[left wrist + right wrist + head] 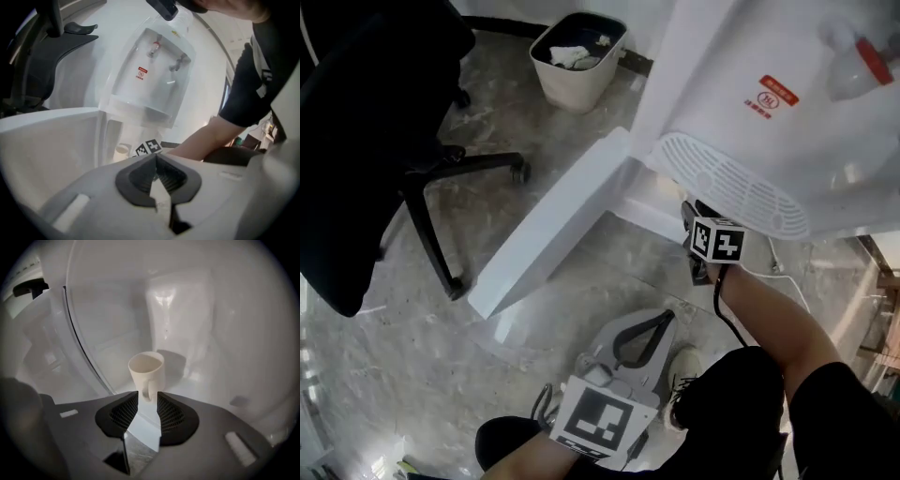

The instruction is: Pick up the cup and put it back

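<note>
Cup [146, 372] stands empty inside white cabinet [225, 333].

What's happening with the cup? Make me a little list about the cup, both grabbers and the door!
cup: cream cup, standing upright inside the cupboard under the water dispenser
cup handle: points at the right gripper
right gripper: jaws apart, handle right at the gap between the tips, not pinched
left gripper: shut, nothing in it, held low and back from the cupboard
cupboard door: swung open
</note>
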`<state>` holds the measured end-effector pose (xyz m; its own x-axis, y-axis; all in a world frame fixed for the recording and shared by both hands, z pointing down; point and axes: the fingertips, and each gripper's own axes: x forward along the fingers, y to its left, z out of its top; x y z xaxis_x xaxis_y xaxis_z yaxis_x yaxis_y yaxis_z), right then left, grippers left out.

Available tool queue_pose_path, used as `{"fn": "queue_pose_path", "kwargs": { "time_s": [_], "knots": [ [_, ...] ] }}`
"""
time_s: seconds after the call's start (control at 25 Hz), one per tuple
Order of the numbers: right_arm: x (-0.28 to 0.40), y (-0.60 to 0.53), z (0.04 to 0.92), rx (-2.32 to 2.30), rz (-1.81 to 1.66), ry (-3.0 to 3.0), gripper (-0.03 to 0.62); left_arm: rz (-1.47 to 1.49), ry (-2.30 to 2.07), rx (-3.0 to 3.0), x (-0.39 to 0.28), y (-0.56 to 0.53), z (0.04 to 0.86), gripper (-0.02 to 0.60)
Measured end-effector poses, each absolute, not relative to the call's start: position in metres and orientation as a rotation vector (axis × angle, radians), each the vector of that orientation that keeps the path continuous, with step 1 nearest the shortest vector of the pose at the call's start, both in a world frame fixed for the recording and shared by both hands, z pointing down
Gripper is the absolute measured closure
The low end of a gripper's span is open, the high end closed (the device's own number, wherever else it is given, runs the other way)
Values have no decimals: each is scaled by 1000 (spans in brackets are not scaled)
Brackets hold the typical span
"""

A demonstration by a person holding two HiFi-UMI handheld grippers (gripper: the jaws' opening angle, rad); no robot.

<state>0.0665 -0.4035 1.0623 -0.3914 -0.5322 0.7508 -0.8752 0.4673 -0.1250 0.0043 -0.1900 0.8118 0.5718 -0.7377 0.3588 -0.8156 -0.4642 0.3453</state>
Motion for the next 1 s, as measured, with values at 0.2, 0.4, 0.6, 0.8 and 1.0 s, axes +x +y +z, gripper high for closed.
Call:
{"fn": "queue_pose_path", "kwargs": {
  "time_s": [0.2, 0.4, 0.6, 0.8, 1.0],
  "knots": [
    [60, -422, 1083, 1138, 680, -2098, 459, 202, -1216, 2379, 6, -202, 818, 579],
    [46, -431, 1076, 1107, 634, -2155, 467, 256, -1228, 2396, 3, -207, 840, 579],
    [53, -432, 1083, 1112, 621, -2122, 536, 239, -1242, 2359, -3, -207, 845, 578],
    [56, -427, 1077, 1097, 594, -2138, 542, 226, -1231, 2390, -1, -202, 832, 578],
    [48, -405, 1061, 1008, 616, -2212, 543, 206, -1217, 2366, -1, -199, 835, 579]
  ]
}}
